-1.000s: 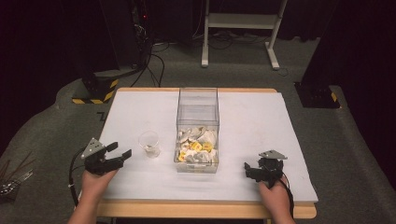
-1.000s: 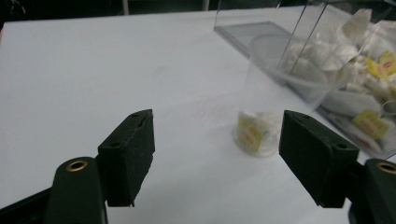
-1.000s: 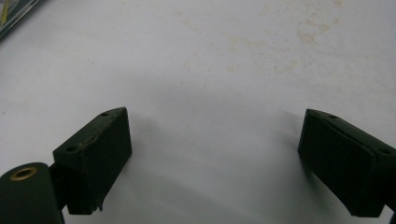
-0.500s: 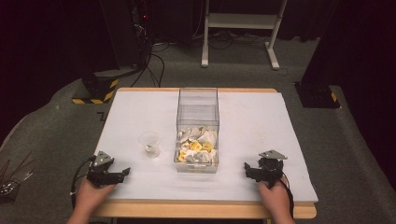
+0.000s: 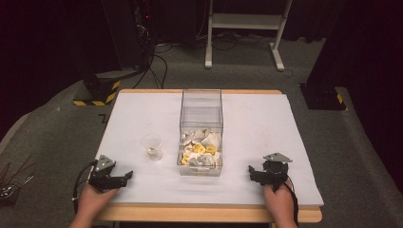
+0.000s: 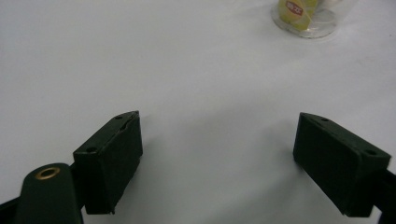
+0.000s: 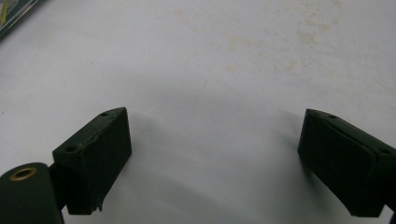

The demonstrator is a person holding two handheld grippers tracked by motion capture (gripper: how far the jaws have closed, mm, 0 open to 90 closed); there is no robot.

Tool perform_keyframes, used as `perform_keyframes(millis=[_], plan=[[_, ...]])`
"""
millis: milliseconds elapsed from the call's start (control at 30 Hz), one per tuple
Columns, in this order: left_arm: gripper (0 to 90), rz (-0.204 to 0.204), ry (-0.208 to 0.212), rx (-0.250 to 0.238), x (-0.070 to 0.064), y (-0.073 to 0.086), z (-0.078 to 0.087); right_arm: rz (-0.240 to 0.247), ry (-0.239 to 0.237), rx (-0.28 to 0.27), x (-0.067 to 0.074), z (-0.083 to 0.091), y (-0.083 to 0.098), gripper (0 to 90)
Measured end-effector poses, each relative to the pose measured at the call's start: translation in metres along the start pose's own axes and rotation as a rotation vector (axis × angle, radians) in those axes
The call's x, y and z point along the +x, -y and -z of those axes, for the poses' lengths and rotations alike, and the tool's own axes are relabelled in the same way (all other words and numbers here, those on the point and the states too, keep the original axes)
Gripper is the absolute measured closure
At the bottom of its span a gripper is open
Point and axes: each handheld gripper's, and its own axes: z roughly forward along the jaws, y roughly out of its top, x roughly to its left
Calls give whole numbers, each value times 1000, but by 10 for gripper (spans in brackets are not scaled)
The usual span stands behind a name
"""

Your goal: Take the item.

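Observation:
A clear plastic box point(image 5: 201, 114) stands mid-table with several white and yellow packets point(image 5: 199, 153) at its bottom. Left of it is a small clear cup point(image 5: 152, 146); the left gripper view shows the cup's base point(image 6: 306, 18) with a yellow packet inside. My left gripper point(image 5: 126, 178) rests low at the table's front left and points right toward the box. Its jaws have just been opening and stand wide, with bare table between them point(image 6: 217, 158). My right gripper point(image 5: 252, 173) sits at the front right, open over bare table point(image 7: 215, 158).
The white table top point(image 5: 266, 123) has faint stains ahead of the right gripper. A white frame stand point(image 5: 247, 23) and black equipment with cables point(image 5: 142, 42) are on the floor behind the table. A yellow-black striped base point(image 5: 97, 92) lies at the back left.
My left hand has dropped and drawn back toward the table's front left edge, so the gripper now sits low on the table. The right gripper has kept still.

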Motion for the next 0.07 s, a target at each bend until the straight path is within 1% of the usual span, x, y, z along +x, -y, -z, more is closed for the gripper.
perform_keyframes(millis=[67], plan=[[161,0,0,0,0,0,0,0,0,0,0,0,0,96]])
